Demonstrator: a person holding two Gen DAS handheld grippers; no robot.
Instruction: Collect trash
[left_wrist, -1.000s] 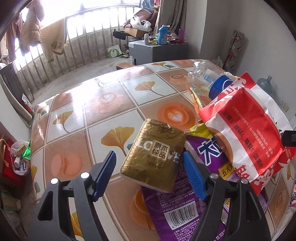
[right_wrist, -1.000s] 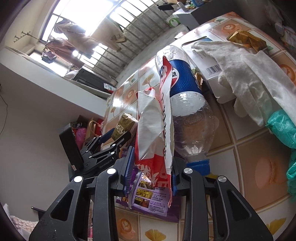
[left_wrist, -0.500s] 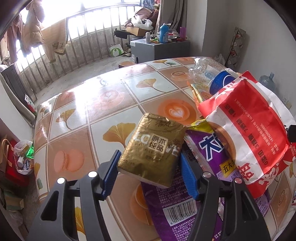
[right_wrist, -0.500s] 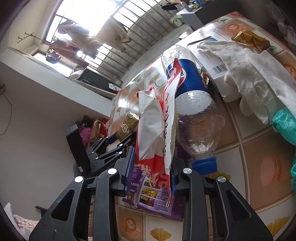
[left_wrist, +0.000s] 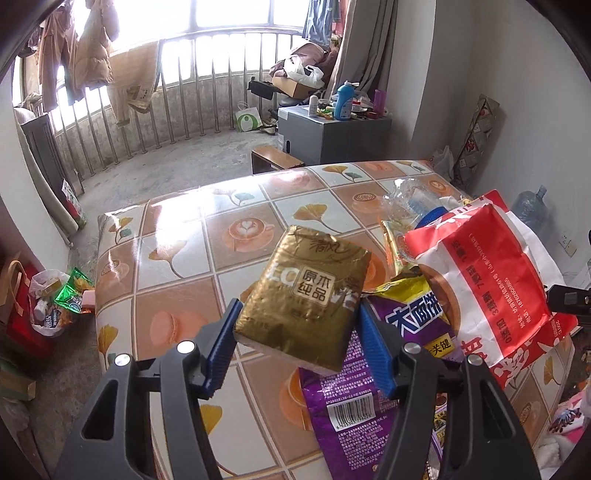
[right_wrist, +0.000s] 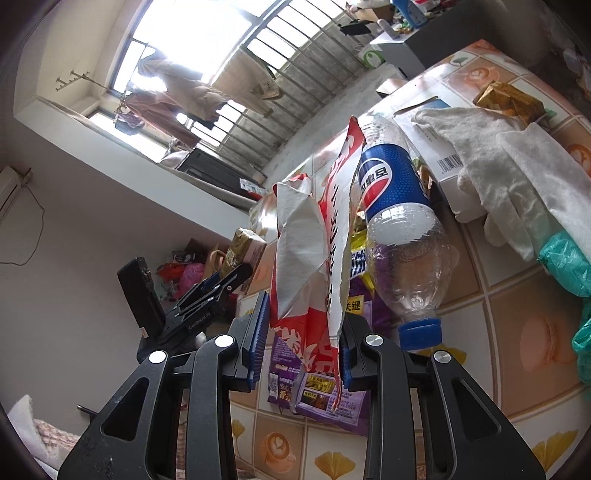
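- The left gripper (left_wrist: 299, 347) has its blue ribbed jaws clamped on the two sides of a gold tissue pack (left_wrist: 308, 295): a soft, squarish block in crinkled metallic foil with a brown printed label. The jaws have just been closing on it, and the pack is lifted clear of the bench (left_wrist: 177, 266).
- The bench top is a glossy sheet printed in square tiles of ginkgo leaves, coffee cups and macarons.
- At 4 o'clock from the pack lies a flat purple snack wrapper (left_wrist: 347, 406), shiny film with a white barcode.
- The right gripper (right_wrist: 301, 339) holds, at a narrow setting, a red-and-white bag (right_wrist: 314, 258): thin, creased plastic standing up on edge between the jaws, its top rim torn and folded.
- Leaning against that bag at 2 o'clock is a clear plastic bottle (right_wrist: 402, 236), crumpled, with a blue label and blue cap, neck pointing down.
- Further at 2 o'clock a fuzzy white cloth (right_wrist: 509, 166) drapes over a white carton (right_wrist: 443, 158); whether it is a glove or a towel is hard to tell.
- A teal plastic bag (right_wrist: 569, 266) bunches at the 3 o'clock edge.
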